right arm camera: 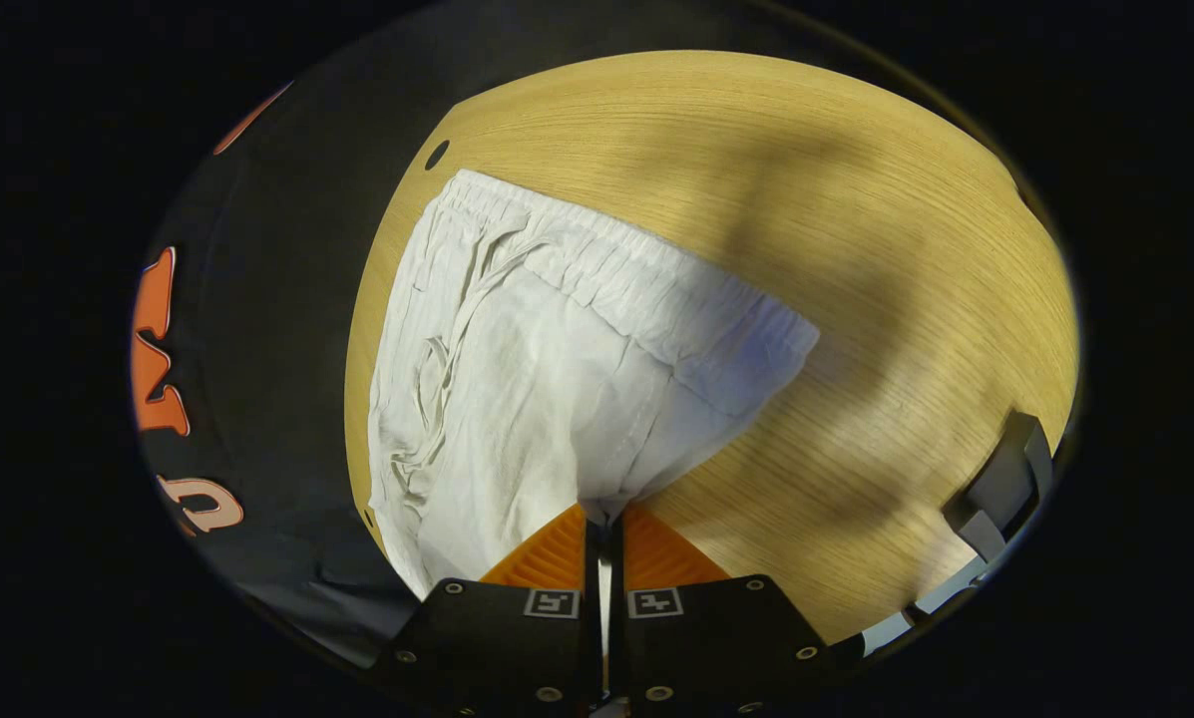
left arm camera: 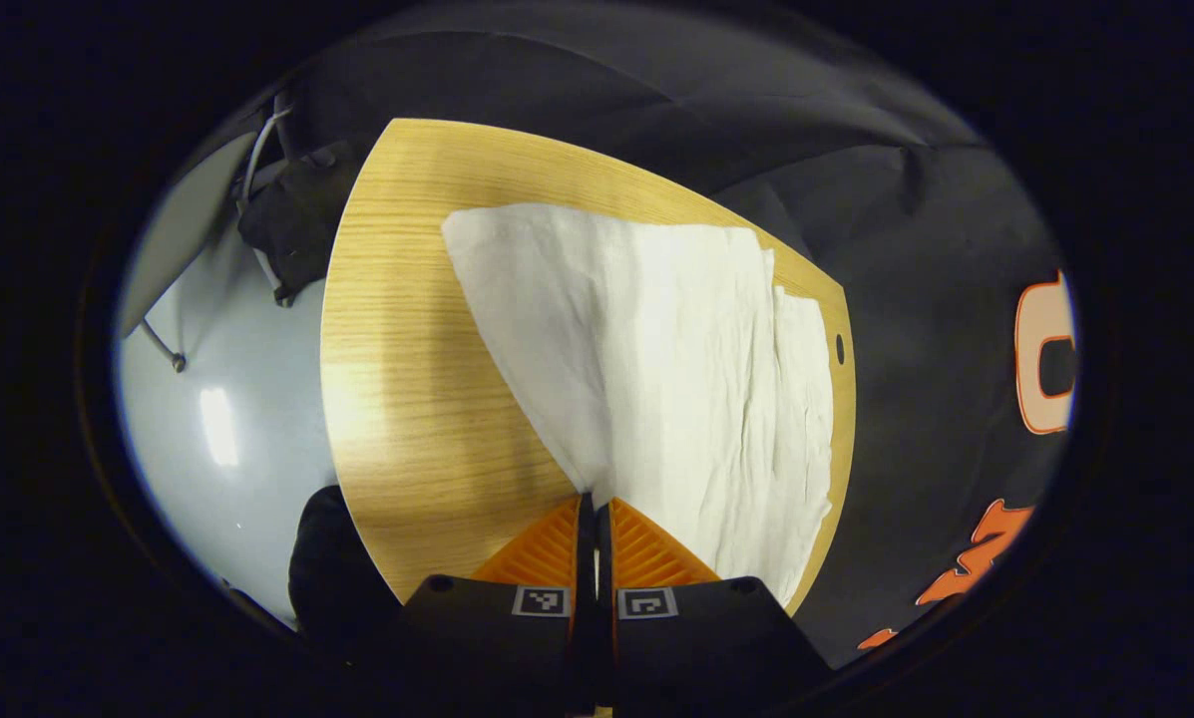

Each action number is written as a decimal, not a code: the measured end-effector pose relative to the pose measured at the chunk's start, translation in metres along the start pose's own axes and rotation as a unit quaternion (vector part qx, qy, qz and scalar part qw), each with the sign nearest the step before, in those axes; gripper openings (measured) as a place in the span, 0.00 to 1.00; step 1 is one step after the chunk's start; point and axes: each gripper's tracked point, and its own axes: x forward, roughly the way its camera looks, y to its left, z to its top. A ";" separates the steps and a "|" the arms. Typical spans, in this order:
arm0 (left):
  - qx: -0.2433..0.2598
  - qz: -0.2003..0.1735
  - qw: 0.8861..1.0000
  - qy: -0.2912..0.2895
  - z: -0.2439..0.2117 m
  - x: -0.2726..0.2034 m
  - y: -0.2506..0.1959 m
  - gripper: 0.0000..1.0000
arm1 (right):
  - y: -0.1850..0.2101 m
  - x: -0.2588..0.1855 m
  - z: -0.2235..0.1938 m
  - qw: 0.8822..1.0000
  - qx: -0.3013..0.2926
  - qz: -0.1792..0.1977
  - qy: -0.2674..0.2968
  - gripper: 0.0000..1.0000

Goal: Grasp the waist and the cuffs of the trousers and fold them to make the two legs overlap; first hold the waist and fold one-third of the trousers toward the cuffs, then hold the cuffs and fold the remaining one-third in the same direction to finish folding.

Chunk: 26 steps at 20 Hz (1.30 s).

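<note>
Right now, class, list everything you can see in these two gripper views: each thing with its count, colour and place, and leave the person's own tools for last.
trousers: one pair, white, lying on the table; elastic waistband with drawstring in the right gripper view, leg ends in the left gripper view.
table: one, light wood grain, under the trousers; a small dark hole near its edge.
floor: pale grey, glossy, beside the table in the left gripper view.
left hand-held gripper: one, fingers closed on a trouser edge.
right hand-held gripper: one, fingers closed on a trouser edge below the waistband.
</note>
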 end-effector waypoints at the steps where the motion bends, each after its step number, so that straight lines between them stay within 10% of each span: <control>1: 0.006 -0.006 1.000 -0.004 -0.001 -0.005 -0.007 0.04 | 0.000 -0.003 0.000 1.000 -0.004 0.000 -0.002 0.03; 13: 0.092 -0.078 0.992 -0.048 0.033 -0.068 -0.130 0.02 | 0.076 -0.061 0.027 0.999 -0.014 0.046 0.007 0.04; 26: 0.223 -0.111 0.968 -0.011 0.058 0.009 -0.322 0.04 | 0.209 -0.019 0.102 0.997 -0.035 0.061 -0.026 0.03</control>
